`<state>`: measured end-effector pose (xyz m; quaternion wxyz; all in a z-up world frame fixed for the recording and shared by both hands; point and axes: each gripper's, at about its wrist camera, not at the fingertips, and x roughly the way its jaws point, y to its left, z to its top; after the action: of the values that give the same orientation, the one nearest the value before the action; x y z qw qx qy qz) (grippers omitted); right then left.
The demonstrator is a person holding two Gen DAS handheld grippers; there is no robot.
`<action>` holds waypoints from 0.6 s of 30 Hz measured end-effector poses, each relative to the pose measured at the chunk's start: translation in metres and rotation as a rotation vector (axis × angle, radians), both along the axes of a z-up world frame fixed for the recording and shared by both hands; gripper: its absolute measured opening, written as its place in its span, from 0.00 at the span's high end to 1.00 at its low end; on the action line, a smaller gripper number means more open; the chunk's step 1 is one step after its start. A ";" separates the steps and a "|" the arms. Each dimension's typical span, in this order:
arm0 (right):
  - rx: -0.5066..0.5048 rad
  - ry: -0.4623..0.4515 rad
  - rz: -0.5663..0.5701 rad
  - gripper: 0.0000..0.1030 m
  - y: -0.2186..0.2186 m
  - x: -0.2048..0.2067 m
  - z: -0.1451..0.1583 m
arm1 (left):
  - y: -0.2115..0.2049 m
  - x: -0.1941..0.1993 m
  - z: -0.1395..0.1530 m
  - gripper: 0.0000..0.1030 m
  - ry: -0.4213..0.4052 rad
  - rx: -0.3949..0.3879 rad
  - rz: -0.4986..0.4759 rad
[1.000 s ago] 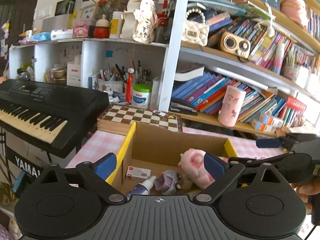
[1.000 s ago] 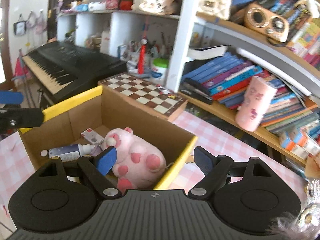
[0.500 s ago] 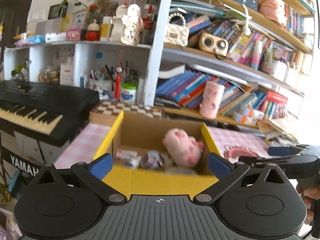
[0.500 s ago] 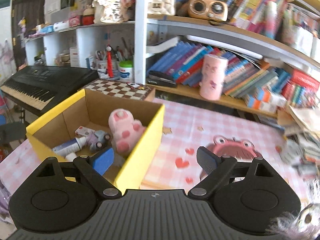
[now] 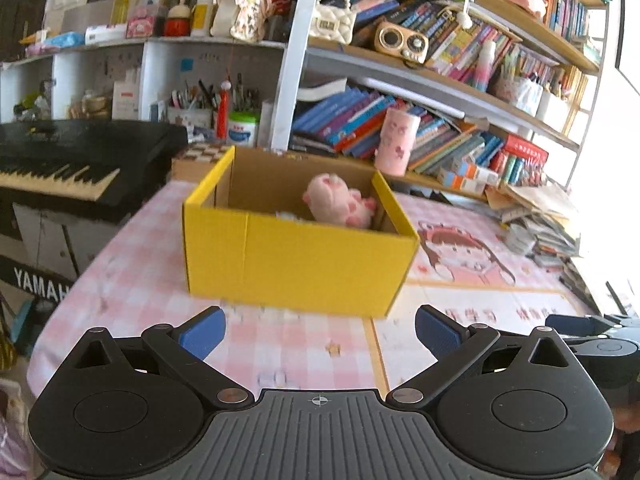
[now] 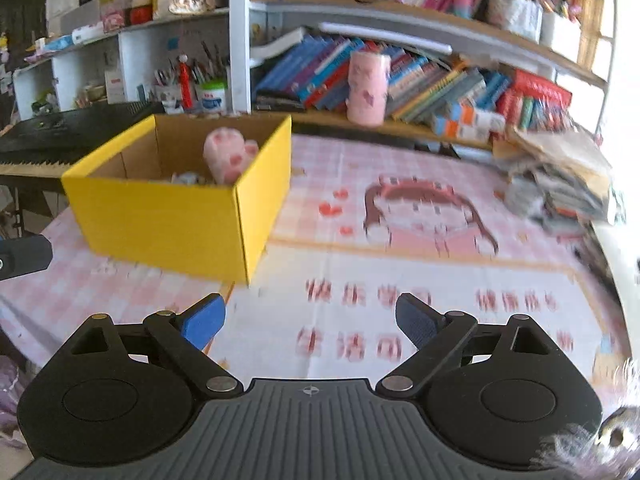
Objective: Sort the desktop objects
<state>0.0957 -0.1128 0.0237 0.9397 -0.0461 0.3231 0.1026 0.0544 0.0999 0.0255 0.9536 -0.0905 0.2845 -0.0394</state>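
Left wrist: left gripper (image 5: 318, 334) jaws wide, empty | right gripper (image 6: 310, 320) wide, empty | box (image 5: 296, 264) ahead on cloth (image 5: 120, 276), plush (image 5: 336, 202) inside | "YAMAH" on keyboard (image 5: 60, 156) stand | bare cloth before box

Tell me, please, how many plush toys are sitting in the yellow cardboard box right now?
1. A pink plush toy leans against the right inner wall of the yellow box. The front wall hides the box floor, so smaller ones could lie unseen.

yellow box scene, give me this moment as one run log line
left gripper: open, empty | right gripper: open, empty | pink plush: inside yellow box | box: on pink tablecloth
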 end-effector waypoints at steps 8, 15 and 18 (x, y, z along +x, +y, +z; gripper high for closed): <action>0.013 -0.004 -0.062 0.11 0.002 -0.043 -0.007 | -0.011 -0.017 -0.010 0.01 0.033 0.027 -0.053; 0.005 0.002 -0.107 0.10 -0.002 -0.059 -0.011 | -0.016 -0.023 -0.013 0.00 0.030 0.029 -0.085; 0.000 0.002 -0.109 0.10 -0.001 -0.059 -0.011 | -0.019 -0.021 -0.014 0.00 0.042 0.043 -0.101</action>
<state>0.0369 -0.1139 0.0127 0.9436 -0.0282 0.3259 0.0512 0.0329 0.0805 0.0110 0.9459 -0.0563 0.3094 -0.0794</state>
